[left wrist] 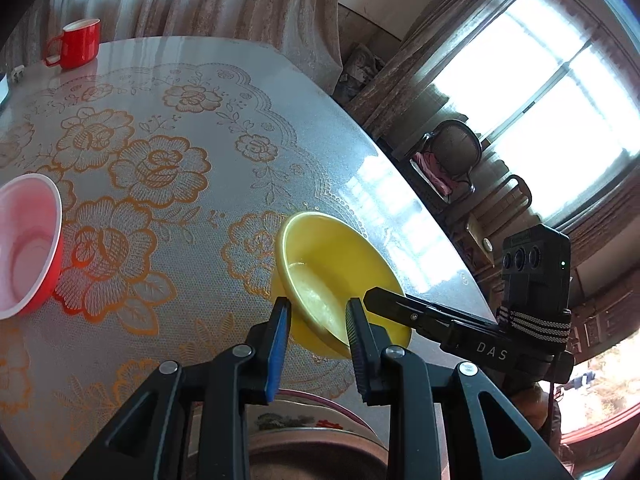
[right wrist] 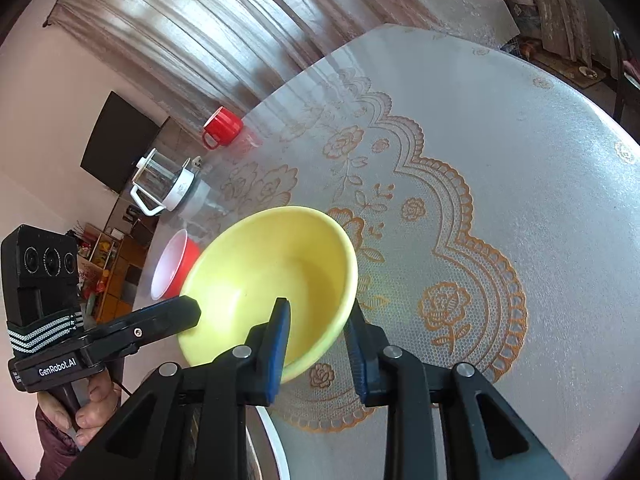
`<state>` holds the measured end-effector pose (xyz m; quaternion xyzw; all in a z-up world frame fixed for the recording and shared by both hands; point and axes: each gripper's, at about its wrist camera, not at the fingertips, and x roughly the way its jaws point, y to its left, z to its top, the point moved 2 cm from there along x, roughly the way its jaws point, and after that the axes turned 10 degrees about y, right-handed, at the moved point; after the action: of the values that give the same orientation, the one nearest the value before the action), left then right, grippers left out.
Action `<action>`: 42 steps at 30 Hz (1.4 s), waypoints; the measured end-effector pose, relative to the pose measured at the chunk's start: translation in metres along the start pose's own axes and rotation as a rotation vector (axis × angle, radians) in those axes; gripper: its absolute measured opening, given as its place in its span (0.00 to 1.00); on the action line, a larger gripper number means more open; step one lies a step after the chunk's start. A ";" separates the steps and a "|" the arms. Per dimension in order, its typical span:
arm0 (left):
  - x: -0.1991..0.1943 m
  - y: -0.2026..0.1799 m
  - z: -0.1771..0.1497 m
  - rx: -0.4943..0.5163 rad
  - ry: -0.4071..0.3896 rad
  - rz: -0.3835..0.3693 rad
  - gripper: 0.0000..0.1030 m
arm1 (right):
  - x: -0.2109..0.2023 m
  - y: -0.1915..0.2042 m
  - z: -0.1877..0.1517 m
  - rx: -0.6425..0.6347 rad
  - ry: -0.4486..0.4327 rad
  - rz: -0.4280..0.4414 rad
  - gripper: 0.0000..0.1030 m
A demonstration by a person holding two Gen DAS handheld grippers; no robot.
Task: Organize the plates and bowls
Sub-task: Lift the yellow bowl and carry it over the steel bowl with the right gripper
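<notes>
I have the yellow bowl pinched at its rim by both tools, the left tool and right tool each clenched on it. It hangs tilted above the desk, mouth facing me, just beside the red bowl.

Glossy plastic yellow bowl; lace-look tablecloth.

The red bowl is cut off by the left wrist picture's left edge. A patterned plate lies mostly hidden behind the left hand-held gripper, whose fingers hide part of the yellow bowl.
</notes>
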<state>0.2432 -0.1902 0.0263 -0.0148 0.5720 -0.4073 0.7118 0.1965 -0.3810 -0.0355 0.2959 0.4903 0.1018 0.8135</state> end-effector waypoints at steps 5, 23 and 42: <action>-0.010 -0.005 -0.012 -0.006 -0.027 -0.031 0.27 | -0.011 0.006 -0.011 -0.010 -0.009 0.011 0.27; -0.066 -0.009 -0.075 -0.018 -0.165 0.003 0.27 | -0.039 0.056 -0.047 -0.093 -0.053 0.098 0.29; -0.114 0.002 -0.150 -0.036 -0.295 0.002 0.28 | -0.024 0.107 -0.095 -0.209 0.019 0.153 0.32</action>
<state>0.1192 -0.0540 0.0650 -0.0870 0.4683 -0.3897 0.7882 0.1164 -0.2692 0.0118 0.2453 0.4605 0.2168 0.8251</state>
